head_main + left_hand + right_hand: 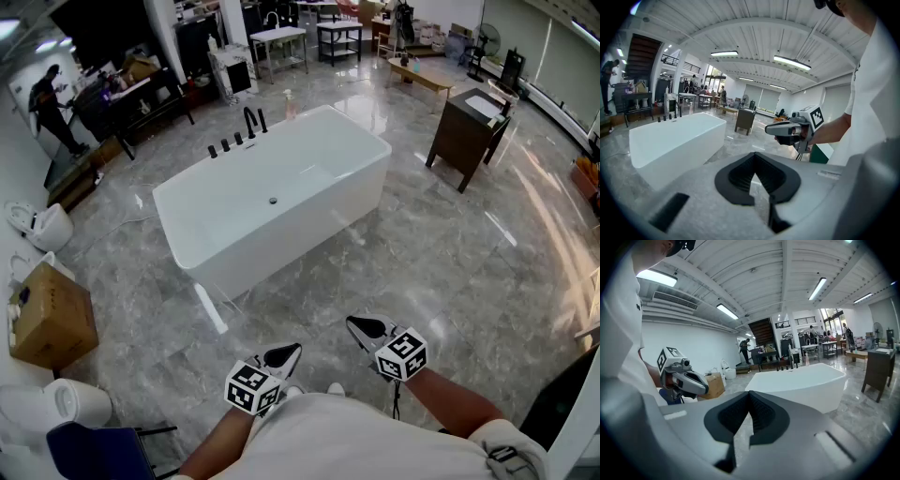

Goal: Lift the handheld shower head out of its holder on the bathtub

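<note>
The white freestanding bathtub [272, 202] stands mid-floor, well ahead of me. On its far left rim is a row of black fittings: small knobs [225, 146], a curved spout [249, 122] and the slim handheld shower head [262, 120], upright in its holder. My left gripper [286, 356] and right gripper [361, 328] hover close to my body, far from the tub, both shut and holding nothing. The left gripper view shows its own jaws [754, 176] together, the tub [670, 140] and the right gripper [776, 130]. In the right gripper view its jaws [749, 411] meet, with the tub [801, 385] and the left gripper [701, 385] beyond them.
Grey marble floor surrounds the tub. A dark vanity cabinet [466, 131] stands to its right. A cardboard box [52, 314] and white toilets [37, 225] line the left wall. Tables [279, 42] and a person [52, 103] are at the back. A pink bottle [290, 105] sits behind the tub.
</note>
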A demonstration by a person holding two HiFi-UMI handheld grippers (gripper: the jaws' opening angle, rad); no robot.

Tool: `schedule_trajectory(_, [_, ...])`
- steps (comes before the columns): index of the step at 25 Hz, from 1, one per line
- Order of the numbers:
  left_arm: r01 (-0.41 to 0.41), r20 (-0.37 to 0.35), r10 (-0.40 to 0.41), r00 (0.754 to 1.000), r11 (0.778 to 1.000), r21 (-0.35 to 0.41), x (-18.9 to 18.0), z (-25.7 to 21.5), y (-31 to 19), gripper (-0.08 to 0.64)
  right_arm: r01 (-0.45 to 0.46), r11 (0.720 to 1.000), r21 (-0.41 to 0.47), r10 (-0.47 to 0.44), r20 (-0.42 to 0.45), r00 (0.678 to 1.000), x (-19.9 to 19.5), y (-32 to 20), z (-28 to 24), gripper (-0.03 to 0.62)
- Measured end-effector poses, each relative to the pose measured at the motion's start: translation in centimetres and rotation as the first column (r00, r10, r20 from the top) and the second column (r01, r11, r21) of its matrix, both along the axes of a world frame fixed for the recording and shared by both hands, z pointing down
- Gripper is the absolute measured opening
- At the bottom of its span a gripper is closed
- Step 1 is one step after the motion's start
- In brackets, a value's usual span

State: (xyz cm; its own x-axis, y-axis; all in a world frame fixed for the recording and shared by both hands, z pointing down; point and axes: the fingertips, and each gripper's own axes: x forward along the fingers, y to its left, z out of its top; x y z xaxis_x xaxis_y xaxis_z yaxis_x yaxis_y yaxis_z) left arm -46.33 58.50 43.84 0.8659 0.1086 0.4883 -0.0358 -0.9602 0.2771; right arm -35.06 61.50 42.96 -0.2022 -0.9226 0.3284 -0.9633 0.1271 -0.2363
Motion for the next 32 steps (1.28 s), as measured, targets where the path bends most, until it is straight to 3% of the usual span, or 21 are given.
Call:
schedule_trajectory(6, [-0.002, -0.007, 0.002, 1.0, 1.0, 0.009, 2.0, -0.5, -0.6, 0.006, -0.043, 0.999, 0.027, 0.043, -0.004, 0.999, 3.0, -0.4, -0.7, 0.011])
schedule_trajectory(12, [-0.006, -0.008, 0.006, 1.0, 1.0, 0.02, 3.5, -0.7, 0.7, 0.006, -0.03, 0.999, 0.045, 0.03, 0.012, 0.999, 4.3, 1.1, -0.3, 0.017])
schedule_trajectory(14, [-0.003, -0.01, 0.003, 1.0, 1.0, 0.023, 4.2, -0.6, 0.8, 0.006, -0.026, 0.999, 0.047, 0.025, 0.011, 1.0, 4.6, 1.3, 0.1, 0.115])
schedule_trajectory(15, [-0.001, -0.011, 0.001, 1.0, 1.0, 0.023, 4.4, -0.5, 1.0, 0.006, -0.027, 0.999, 0.047, 0.026, 0.007, 1.0, 4.8, 1.5, 0.3, 0.133])
schedule_trajectory(24, [0.0, -0.001, 0.0, 1.0, 1.0, -0.009, 6.8, 0.1, 0.2, 0.006, -0.081, 0.996, 0.033, 0.081, -0.01, 0.997, 8.6, 1.3, 1.9, 0.173])
schedule_trajectory(32, [-0.036, -0.02, 0.035, 0.999, 0.999, -0.023, 12.5, 0.8, -5.5, 0.006, -0.147, 0.989, 0.026, 0.147, -0.019, 0.989, 14.2, -4.0, 1.0, 0.199])
